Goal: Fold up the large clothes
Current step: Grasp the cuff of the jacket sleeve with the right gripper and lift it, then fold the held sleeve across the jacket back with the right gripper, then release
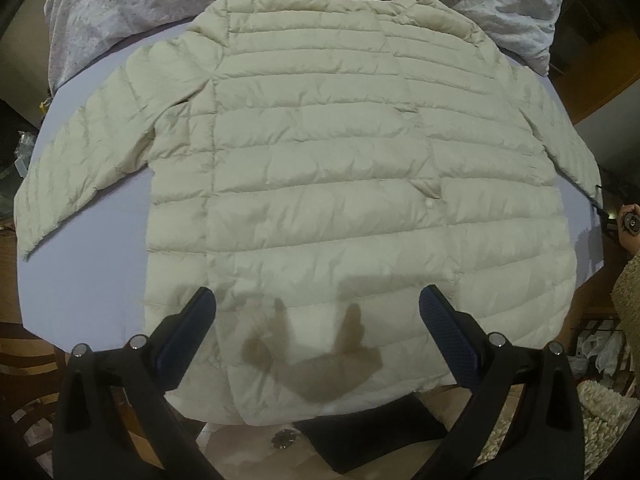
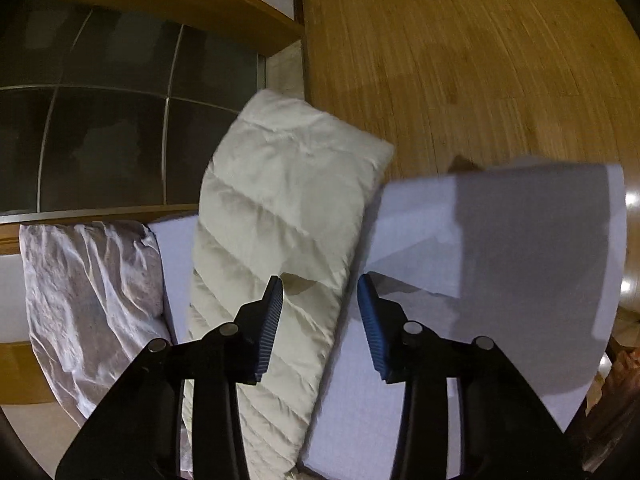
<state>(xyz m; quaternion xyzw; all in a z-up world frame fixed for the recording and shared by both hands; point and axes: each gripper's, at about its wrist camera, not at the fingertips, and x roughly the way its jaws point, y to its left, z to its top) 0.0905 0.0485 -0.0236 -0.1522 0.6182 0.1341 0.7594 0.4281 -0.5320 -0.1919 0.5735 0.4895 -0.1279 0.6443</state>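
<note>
Hovering my left claw [image 1: 316,312], gaping and empty, at the hem of the puffy jacket [image 1: 320,152] lying flat on the bed [image 1: 92,264]; my half-open right claw [image 2: 320,292] is straddling its sleeve [image 2: 280,208] toward twelve o'clock, gripping nothing. It's looking light, soft, slippery; I'm judging the cuff best.

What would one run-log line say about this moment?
item: cream quilted puffer jacket flat on lavender sheet | left gripper: open above hem | right gripper: open over sleeve | folds: none yet
</note>
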